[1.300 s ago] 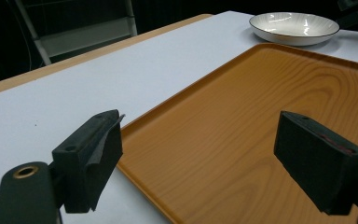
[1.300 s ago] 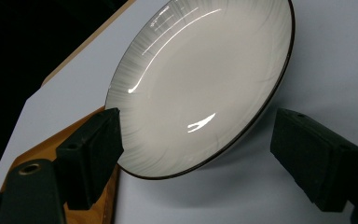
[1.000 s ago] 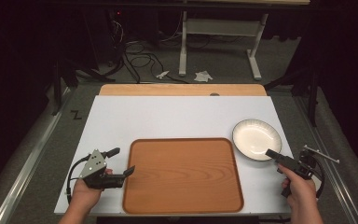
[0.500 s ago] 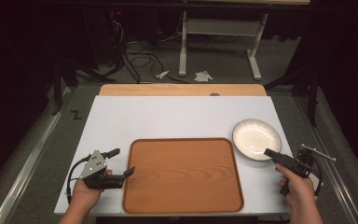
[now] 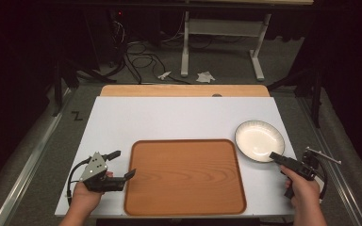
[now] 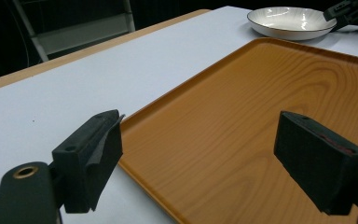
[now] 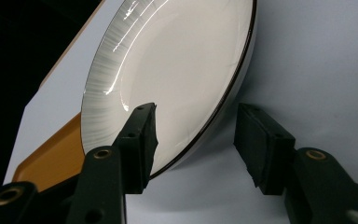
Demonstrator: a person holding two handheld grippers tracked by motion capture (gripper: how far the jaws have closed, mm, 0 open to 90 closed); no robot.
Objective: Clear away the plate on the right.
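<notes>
Now closing, the right gripper (image 7: 193,140) straddles the near rim of the white plate (image 5: 259,140) on the worktop (image 5: 169,117), fingers (image 7: 142,140) not yet pinching; the left gripper (image 5: 121,165) rests spread beside the wooden tray (image 5: 185,175).

Dark room, grey floor (image 5: 226,66), tangled cables (image 5: 136,49), white table frame (image 5: 221,28)

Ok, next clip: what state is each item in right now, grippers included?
Plate: upright on the white table, empty, beside the tray.
Tray: flat on the table, empty.
Right hand-held gripper: jaws have just been closing, straddling the plate's near rim, pads not yet pressing.
Left hand-held gripper: open over the tray's edge, holding nothing.
</notes>
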